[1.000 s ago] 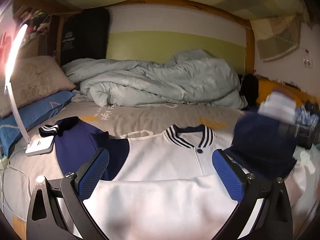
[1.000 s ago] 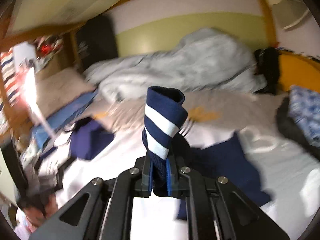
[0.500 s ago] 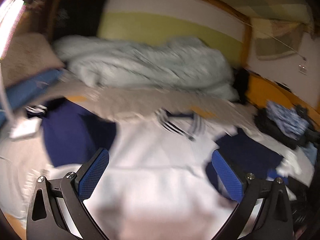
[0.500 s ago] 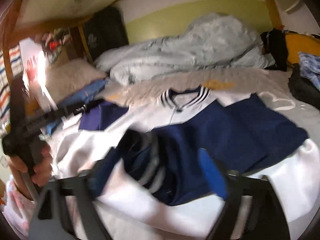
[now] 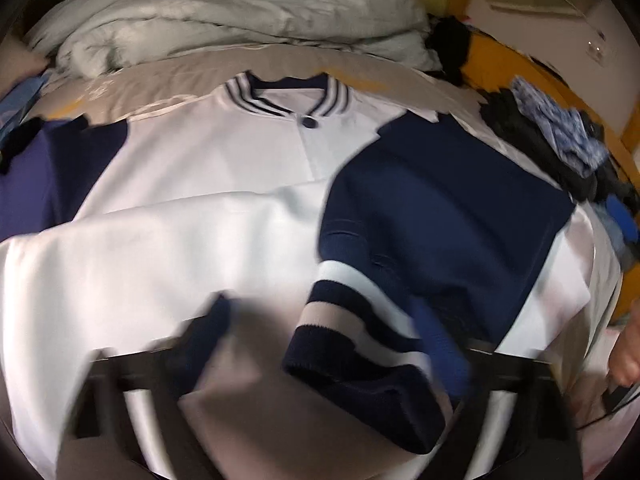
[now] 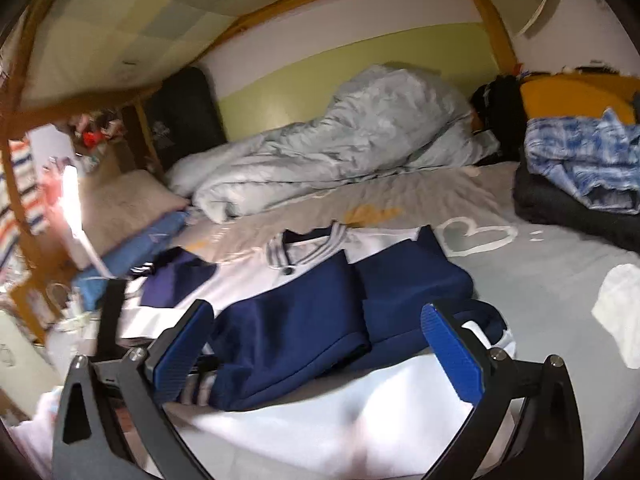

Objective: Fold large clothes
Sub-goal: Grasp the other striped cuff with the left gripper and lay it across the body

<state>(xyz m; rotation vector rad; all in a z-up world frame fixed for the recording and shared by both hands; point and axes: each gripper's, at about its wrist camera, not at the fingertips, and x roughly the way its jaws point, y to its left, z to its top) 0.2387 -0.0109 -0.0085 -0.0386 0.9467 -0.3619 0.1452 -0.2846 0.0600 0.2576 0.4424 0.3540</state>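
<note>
A white jacket [image 5: 200, 184] with navy sleeves and a striped collar [image 5: 280, 96] lies flat on the bed. Its right navy sleeve [image 5: 440, 200] is folded across the chest; the other sleeve [image 5: 48, 176] spreads out to the left. My left gripper [image 5: 324, 340], blurred, points down at the striped cuff [image 5: 352, 344]. Its jaws are closing with the cuff between them, and the left pad stands apart from the cloth. My right gripper [image 6: 318, 352] is open wide above the folded sleeve [image 6: 320, 320], holding nothing.
A crumpled pale quilt [image 6: 340, 148] fills the back of the bed. A pile of dark and blue patterned clothes [image 6: 580, 160] sits at the right, pillows [image 6: 132, 200] and a lit lamp [image 6: 72, 192] at the left. A white cloth [image 6: 616, 308] lies near the right edge.
The right gripper let go of the striped cuff and opened; the sleeve now lies across the jacket. The left gripper tipped down toward the cuff and its jaws narrowed.
</note>
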